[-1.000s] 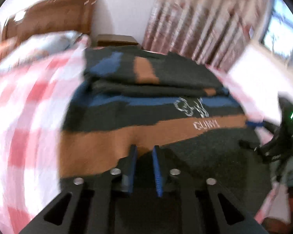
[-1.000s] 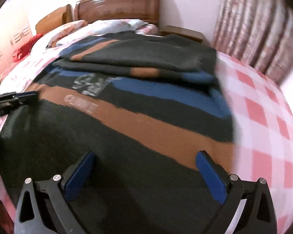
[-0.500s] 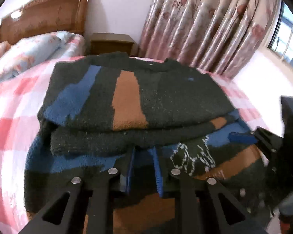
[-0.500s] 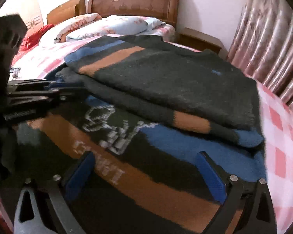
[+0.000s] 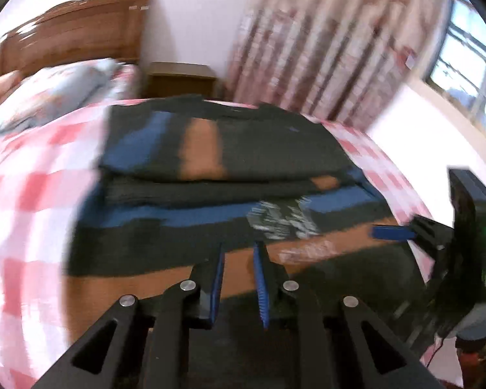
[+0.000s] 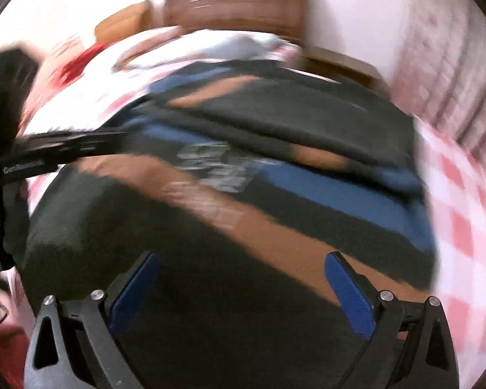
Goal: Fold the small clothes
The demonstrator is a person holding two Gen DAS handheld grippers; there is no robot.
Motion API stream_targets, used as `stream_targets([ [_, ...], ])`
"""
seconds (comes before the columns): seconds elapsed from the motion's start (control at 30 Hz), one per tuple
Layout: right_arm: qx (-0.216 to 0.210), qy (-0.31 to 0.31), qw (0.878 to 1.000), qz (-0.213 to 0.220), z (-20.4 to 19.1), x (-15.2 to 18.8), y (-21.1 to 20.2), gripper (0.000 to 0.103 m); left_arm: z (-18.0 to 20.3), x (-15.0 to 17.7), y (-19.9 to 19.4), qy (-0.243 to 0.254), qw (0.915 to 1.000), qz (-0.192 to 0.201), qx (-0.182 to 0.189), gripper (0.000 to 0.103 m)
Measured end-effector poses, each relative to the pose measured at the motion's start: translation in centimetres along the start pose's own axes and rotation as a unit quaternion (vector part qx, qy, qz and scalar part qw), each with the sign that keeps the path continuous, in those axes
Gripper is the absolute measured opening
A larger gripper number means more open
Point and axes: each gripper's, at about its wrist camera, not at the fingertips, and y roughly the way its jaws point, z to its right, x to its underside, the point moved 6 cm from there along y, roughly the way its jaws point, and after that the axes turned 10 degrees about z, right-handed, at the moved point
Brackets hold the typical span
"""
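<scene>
Garment: a dark knit sweater (image 5: pixel 243 175) with blue and brown bands lies on the bed (image 5: pixel 26 201), over the pink-checked bedspread. Its far part is already doubled into a thick layer; the near part, with the white knitted motif (image 5: pixel 282 220), lies flat toward the cameras.
Left gripper: the left gripper (image 5: pixel 238 259) has its blue pads set narrowly, a slim gap between them. It sits low over the near brown band. Whether cloth is pinched in the gap cannot be told; the frame is blurred.
Right gripper: the right gripper (image 6: pixel 243 272) stands spread wide over the dark lower panel of the sweater, holding nothing.
Step in hand (judgement): taking the near hem to fold the lower part up onto the doubled layer.
Grasp advice: seat each gripper at a near corner of the hem, well apart, and catch the full thickness of the knit, not one surface loop.
Lift advice: raise both corners level and carry them forward together so the bands stay parallel.
Placement advice: lay the hem edge in line with the far folded edge, then release.
Risk: thick knit can slip from a shallow pinch; unequal travel would skew the fold.
</scene>
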Motion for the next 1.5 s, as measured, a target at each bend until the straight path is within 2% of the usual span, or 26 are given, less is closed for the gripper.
stream_targets([
  [0.07,-0.006,-0.045,0.999,-0.021,-2.2,0.7,1.4,0.103,0.7,1.5,1.5,0.032,0.9988,-0.033,-0.017,0.019],
  [0.1,-0.006,-0.052,0.999,-0.004,-2.2,0.7,1.0,0.103,0.5,2.1,1.6,0.039,0.9984,-0.036,-0.022,0.018],
  [0.17,-0.015,-0.040,0.999,-0.006,-1.1,1.4,0.3,0.103,-0.5,2.8,0.2,0.038,0.9991,-0.016,-0.011,0.018],
  [0.37,0.029,0.007,0.999,-0.021,4.4,5.1,-3.5,0.103,-4.9,4.4,-3.9,0.001,0.9993,-0.005,-0.036,0.017],
  [0.47,0.057,0.024,0.998,-0.026,4.2,4.8,-3.9,0.103,-3.8,4.5,-4.1,0.018,0.9965,-0.012,-0.081,0.018],
  [0.5,0.048,0.021,0.998,-0.018,3.0,4.2,-3.7,0.103,-2.3,4.2,-4.0,0.026,0.9972,-0.010,-0.070,0.018],
  [0.57,0.009,0.005,1.000,0.004,-0.1,3.0,-3.4,0.103,1.1,3.7,-3.5,0.038,0.9991,-0.005,-0.015,0.018],
  [0.67,-0.012,-0.028,0.999,-0.009,-3.4,2.6,-1.4,0.103,3.7,4.4,-1.7,0.069,0.9971,-0.028,-0.011,0.019],
  [0.7,-0.005,-0.043,0.999,-0.014,-3.9,2.9,-1.0,0.103,3.8,5.2,-1.3,0.073,0.9965,-0.039,-0.014,0.019],
  [0.73,-0.007,-0.051,0.999,0.000,-4.0,3.1,-1.2,0.103,3.8,5.4,-1.6,0.080,0.9964,-0.026,-0.011,0.019],
  [0.8,-0.015,-0.043,0.999,0.000,-3.0,3.7,-2.0,0.103,2.5,6.2,-2.7,0.074,0.9971,-0.020,0.002,0.019],
  [0.9,0.001,-0.021,1.000,-0.011,-0.3,5.2,-3.5,0.103,-0.7,7.2,-4.9,0.030,0.9994,-0.016,0.007,0.017],
  [0.97,0.012,-0.010,1.000,-0.015,1.1,6.5,-4.9,0.103,-2.3,7.8,-6.5,0.001,0.9996,-0.010,0.028,0.015],
  [1.0,0.017,-0.004,1.000,-0.017,1.7,6.8,-5.0,0.103,-2.4,7.8,-7.1,-0.007,0.9996,-0.006,0.027,0.017],
  [1.03,0.023,0.002,1.000,-0.019,2.0,7.0,-5.4,0.103,-3.0,8.1,-7.3,-0.006,0.9997,-0.015,-0.016,0.016],
  [1.07,0.031,0.008,0.999,-0.024,1.8,6.9,-5.4,0.103,-2.9,8.1,-7.6,-0.002,0.9994,-0.010,-0.032,0.016],
  [1.1,0.033,0.014,0.999,-0.024,1.5,6.6,-5.5,0.103,-2.8,7.7,-7.8,-0.006,0.9994,-0.005,-0.033,0.017],
  [1.17,0.007,0.019,1.000,-0.001,-0.4,5.3,-6.0,0.103,-1.2,6.2,-8.4,-0.033,0.9991,0.025,0.006,0.017],
  [1.2,-0.010,0.015,1.000,0.009,-1.6,4.7,-6.1,0.103,-0.3,5.5,-8.4,-0.028,0.9988,0.037,0.016,0.018],
  [1.23,-0.022,0.004,1.000,0.015,-3.1,4.0,-5.7,0.103,0.9,4.8,-8.2,-0.004,0.9990,0.043,0.009,0.020],
  [1.3,-0.030,-0.026,0.999,0.009,-5.7,3.5,-4.3,0.103,2.2,4.7,-6.8,0.043,0.9984,0.029,-0.021,0.020],
  [1.37,-0.024,-0.063,0.998,-0.012,-7.3,4.2,-2.9,0.103,2.1,5.8,-5.2,0.065,0.9967,-0.003,-0.049,0.020],
  [1.43,-0.032,-0.066,0.997,0.001,-6.9,4.7,-3.3,0.103,0.7,7.6,-5.0,0.056,0.9966,-0.022,-0.056,0.020],
  [1.47,-0.034,-0.063,0.997,0.002,-6.2,5.2,-3.7,0.103,-0.1,8.2,-6.2,0.045,0.9979,-0.005,-0.046,0.020],
  [1.5,-0.032,-0.061,0.998,0.000,-5.4,5.6,-4.3,0.103,-0.9,8.6,-6.8,0.036,0.9983,-0.006,-0.045,0.020],
])
